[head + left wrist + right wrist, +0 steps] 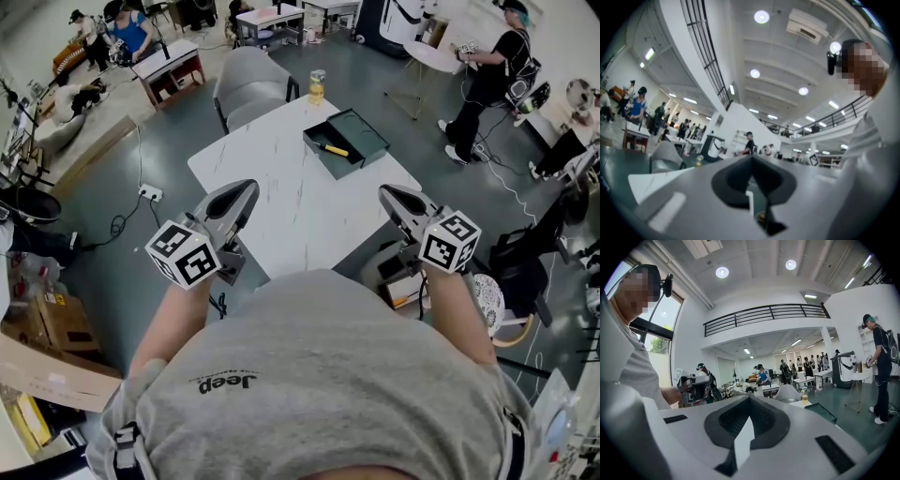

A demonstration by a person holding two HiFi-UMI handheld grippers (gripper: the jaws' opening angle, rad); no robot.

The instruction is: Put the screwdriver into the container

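Hovering close to person's body: left tool and right tool, one at each side of near end of white stone-look counter. Jaws of left tool pressed together, nothing between them. Jaws of right tool pressed together too, nothing held. Yellow-handled screwdriver lies inside dark green open box container. Container sits at far end of counter, well apart from both tools. Small jar of yellow stuff stands at far edge, near container. Grey chair behind counter.
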